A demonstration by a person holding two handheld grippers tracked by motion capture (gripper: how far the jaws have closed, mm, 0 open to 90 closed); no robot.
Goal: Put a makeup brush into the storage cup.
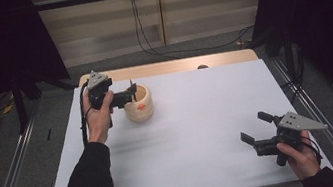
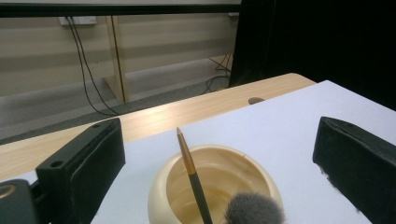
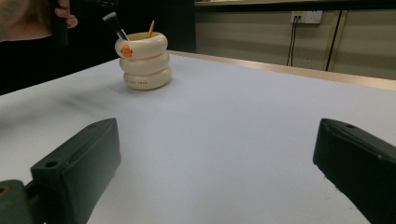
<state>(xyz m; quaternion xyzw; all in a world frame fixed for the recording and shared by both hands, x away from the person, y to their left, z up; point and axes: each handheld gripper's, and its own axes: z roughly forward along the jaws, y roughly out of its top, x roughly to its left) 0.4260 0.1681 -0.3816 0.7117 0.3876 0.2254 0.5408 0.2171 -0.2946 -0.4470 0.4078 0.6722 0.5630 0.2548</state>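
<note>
One cream holder [image 1: 139, 105], two brushes [image 2: 254, 209] inside; left tool [image 1: 130, 93], right tool [image 1: 256, 127] both wide, nothing gripped.

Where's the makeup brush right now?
The makeup brush stands in the cream ringed holder at the table's far left in the high view, beside a thin pencil-like stick, just below the open left gripper.

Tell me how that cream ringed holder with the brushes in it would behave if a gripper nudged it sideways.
The holder looks squat, with a broad base flat on the table, so it would probably slide rather than tip. Its smooth, glossy rings may be slippery for jaws to clamp. The brush and the thin stick lean loosely inside and would likely shift or rattle.
</note>
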